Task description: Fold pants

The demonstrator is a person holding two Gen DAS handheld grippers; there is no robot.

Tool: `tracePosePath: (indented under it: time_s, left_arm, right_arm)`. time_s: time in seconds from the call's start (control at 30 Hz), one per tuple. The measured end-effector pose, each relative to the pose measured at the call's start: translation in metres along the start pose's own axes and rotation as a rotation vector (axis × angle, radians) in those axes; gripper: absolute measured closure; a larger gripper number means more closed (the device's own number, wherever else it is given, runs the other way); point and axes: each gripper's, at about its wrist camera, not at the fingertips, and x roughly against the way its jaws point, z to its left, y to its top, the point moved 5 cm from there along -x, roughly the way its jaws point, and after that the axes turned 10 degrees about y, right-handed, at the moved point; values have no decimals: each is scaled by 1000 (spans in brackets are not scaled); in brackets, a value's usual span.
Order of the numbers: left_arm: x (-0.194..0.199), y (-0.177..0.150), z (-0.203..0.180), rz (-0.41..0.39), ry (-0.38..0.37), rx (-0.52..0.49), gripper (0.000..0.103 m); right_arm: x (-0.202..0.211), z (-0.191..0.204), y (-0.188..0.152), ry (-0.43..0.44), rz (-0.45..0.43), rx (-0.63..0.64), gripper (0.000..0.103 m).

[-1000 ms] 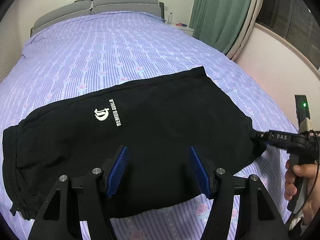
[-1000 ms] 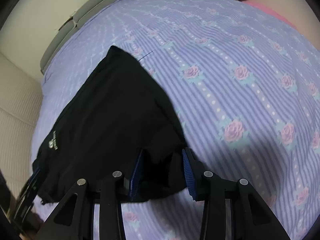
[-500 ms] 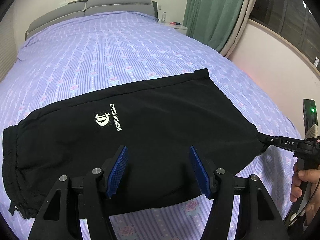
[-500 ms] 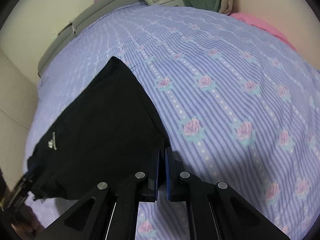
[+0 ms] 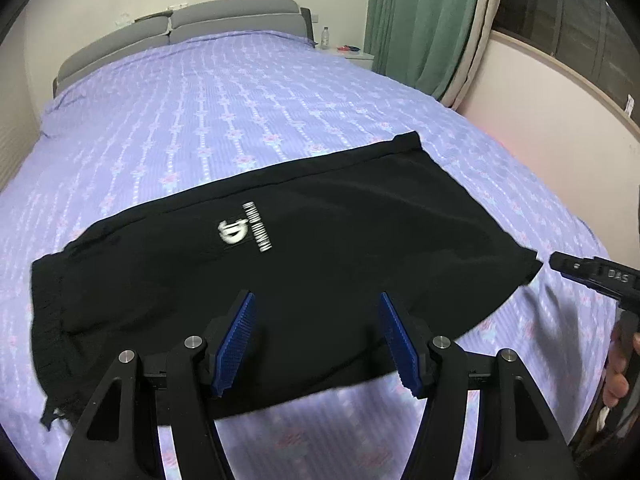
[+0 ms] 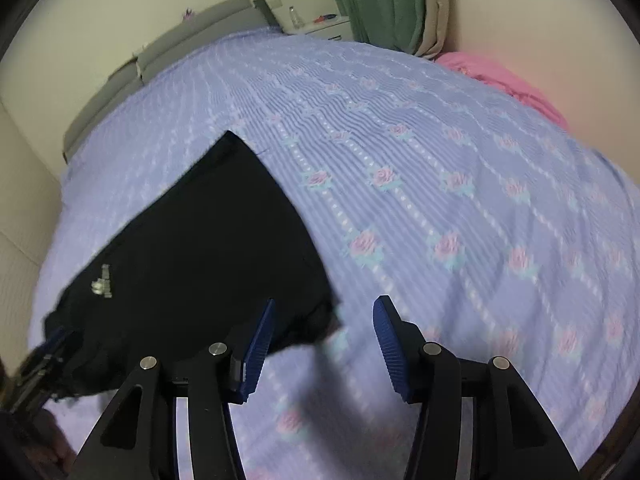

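We see a bed (image 5: 248, 120) in purple rose-striped sheeting with a grey headboard (image 5: 192, 24), green curtains (image 5: 424, 20), a bottle (image 5: 325, 37) on the nightstand (image 5: 356, 55), and pink fabric (image 6: 500, 80) at the bedside.

The pants (image 5: 320, 248) are matt black cloth with a white printed logo (image 5: 244, 232). The bed (image 5: 240, 112) wears ribbed lilac cloth. Each claw, left claw (image 5: 318, 340) and right claw (image 6: 322, 346), is matt black plastic with ridged blue pads (image 5: 236, 340) and shiny metal screws (image 5: 192, 342).

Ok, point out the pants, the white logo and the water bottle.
pants (image 5: 360, 248), left wrist view, on the black fabric's middle.
white logo (image 5: 234, 231), left wrist view, on the emblem.
water bottle (image 5: 325, 38), left wrist view, on its body.
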Motion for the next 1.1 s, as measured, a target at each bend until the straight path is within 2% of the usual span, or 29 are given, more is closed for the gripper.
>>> tracePosePath:
  time_s: [0.13,0.23,0.3,0.37,0.5,0.63,0.73,0.83,0.9,1.0,1.1]
  left_arm:
    - [22,-24,28,-6,38,22,40]
    - [39,-46,57,-14,71,76,35]
    - [50,-63,83,-18,96,148,33]
    - [60,-83,112,-19,130,249,28]
    - [72,-121,157,-9,212,500,14]
    - [73,-147,181,11,250,719,14]
    - [66,-151,184,-4,248,806,14]
    - [57,-149,186,-42,250,874,14]
    - [46,-152,188,-38,239,949,14]
    - [33,-157,190,-12,232,1054,14]
    - [28,-154,187,11,267,1083,14]
  right_arm:
    - [10,28,-28,77,-17,-32,51]
    - [11,65,-50,130,-16,18,50]
    - [10,95,-65,164,-2,84,48]
    - [7,126,-76,188,8,178,43]
    - [3,183,-86,218,7,422,42]
    - [-9,237,-89,301,57,690,39]
    - [-18,272,-87,350,125,860,38]
    - [-30,304,-78,394,153,1011,28]
    - [-43,323,-71,440,163,1096,21]
    - [-78,349,-63,478,235,1212,20]
    - [-109,375,-62,509,334,1279,20]
